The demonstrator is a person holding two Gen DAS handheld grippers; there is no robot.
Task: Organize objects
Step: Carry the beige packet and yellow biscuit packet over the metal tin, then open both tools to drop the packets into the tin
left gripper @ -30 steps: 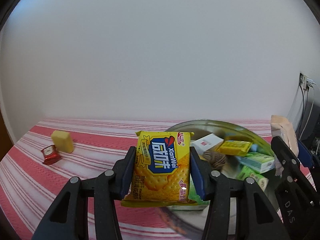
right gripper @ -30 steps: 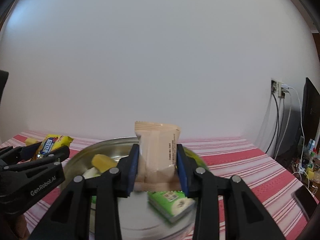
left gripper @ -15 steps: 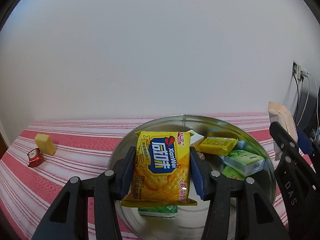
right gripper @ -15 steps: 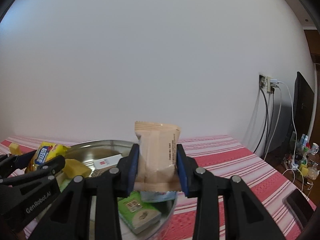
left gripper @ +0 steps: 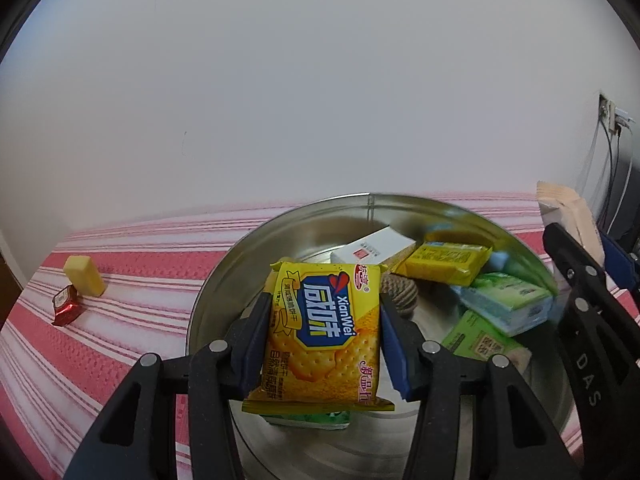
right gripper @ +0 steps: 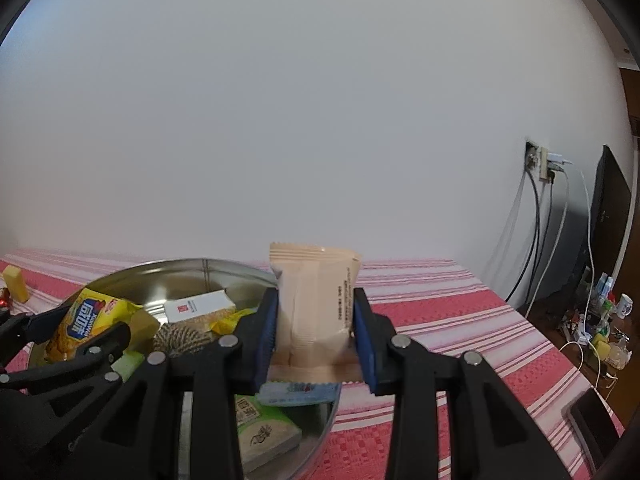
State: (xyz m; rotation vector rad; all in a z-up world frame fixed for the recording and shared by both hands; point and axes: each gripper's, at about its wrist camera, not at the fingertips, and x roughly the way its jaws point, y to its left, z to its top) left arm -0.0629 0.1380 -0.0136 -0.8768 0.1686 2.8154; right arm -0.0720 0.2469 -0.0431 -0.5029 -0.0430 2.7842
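Both tools moved over the tin (left gripper: 208,304), left tool (left gripper: 325,334) clamping crackers (left gripper: 324,336), right tool (right gripper: 316,334) a beige packet (right gripper: 314,308).

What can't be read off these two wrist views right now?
- Green packet, left wrist view: mostly hidden under the yellow cracker pack in the left tool.
- Beige packet in the right tool, right wrist view: printed text too small to read.
- Metal basin, right wrist view: near part blocked by both tools.
- Red sachet, left wrist view: label too small.
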